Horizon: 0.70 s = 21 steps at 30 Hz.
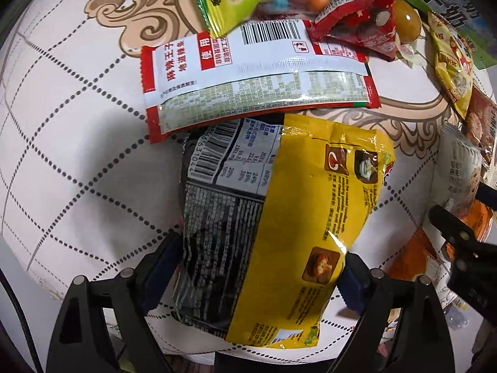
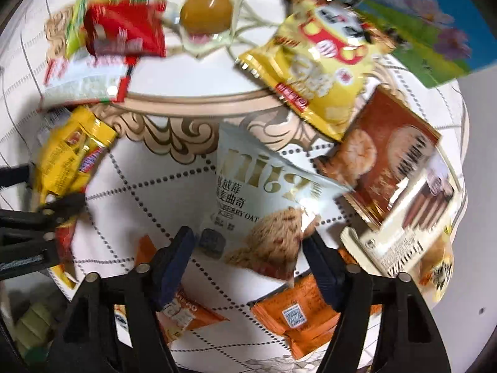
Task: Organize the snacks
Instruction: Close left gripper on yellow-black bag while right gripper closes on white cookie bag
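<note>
Nearest our left wrist camera, the left gripper (image 1: 248,276) straddles the yellow noodle packet (image 1: 279,192), which lies back-side up on the patterned table (image 1: 77,108). Its dark pads sit at the packet's two edges; we cannot tell whether they press yet or only flank it, so we call this jaw spread wide around the packet, not clamped.

On the other side, our right gripper (image 2: 248,261) points down over the white oat cookie bag (image 2: 264,205). The right pad looks to be touching the bag's edge, while the left pad stands apart from it, so nothing is held there yet.

We judge the step in hand to be picking up, one snack for each hand. Next, both jaws need to close squarely on crinkly, air-filled wrappers, which may slip or buckle.

Around them lie loose snacks: a red-and-white packet (image 1: 257,74) just beyond the noodles, a yellow chip bag (image 2: 316,71), a brown cookie pack (image 2: 388,161), orange packets (image 2: 298,320) and a wrapped egg (image 2: 206,11). No bin, box or tray shows in either view, so where the sorted snacks go we cannot say.
</note>
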{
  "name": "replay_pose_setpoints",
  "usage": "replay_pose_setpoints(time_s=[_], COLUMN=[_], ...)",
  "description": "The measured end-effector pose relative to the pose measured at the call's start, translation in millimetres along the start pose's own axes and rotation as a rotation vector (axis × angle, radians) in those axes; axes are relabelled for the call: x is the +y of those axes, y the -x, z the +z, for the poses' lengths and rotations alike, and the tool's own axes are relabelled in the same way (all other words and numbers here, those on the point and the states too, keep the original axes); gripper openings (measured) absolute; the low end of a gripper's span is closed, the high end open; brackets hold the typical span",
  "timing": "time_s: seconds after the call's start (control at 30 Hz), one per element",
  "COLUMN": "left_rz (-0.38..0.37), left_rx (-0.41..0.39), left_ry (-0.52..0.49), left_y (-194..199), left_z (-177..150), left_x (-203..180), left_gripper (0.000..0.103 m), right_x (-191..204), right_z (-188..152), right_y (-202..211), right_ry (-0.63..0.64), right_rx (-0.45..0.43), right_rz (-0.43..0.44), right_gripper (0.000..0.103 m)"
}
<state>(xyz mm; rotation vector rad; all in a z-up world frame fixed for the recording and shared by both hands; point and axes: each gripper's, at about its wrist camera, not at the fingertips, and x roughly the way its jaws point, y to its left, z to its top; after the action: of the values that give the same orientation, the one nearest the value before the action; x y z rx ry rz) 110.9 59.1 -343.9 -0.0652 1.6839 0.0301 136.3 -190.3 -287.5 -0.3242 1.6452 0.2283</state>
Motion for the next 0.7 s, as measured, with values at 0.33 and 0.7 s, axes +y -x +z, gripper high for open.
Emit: replay_pose_setpoints(time_s=[0.33, 0.7], left_rz=[-0.001, 0.001], left_rx=[-0.106, -0.143], left_ry=[0.072, 0.068], left_y=[20.9, 39.6], left_z=[-13.2, -31.6], left_x=[-9.2, -4.0], left_gripper=[0.083, 0.083], right_x=[-60.0, -40.6], right_z=[6.2, 1.9], right_y=[-29.2, -59.7], right_ry=[-0.431, -0.372], right_rx=[0.016, -0.160], right_rz=[0.182, 0.124], right_gripper=[0.081, 0.047])
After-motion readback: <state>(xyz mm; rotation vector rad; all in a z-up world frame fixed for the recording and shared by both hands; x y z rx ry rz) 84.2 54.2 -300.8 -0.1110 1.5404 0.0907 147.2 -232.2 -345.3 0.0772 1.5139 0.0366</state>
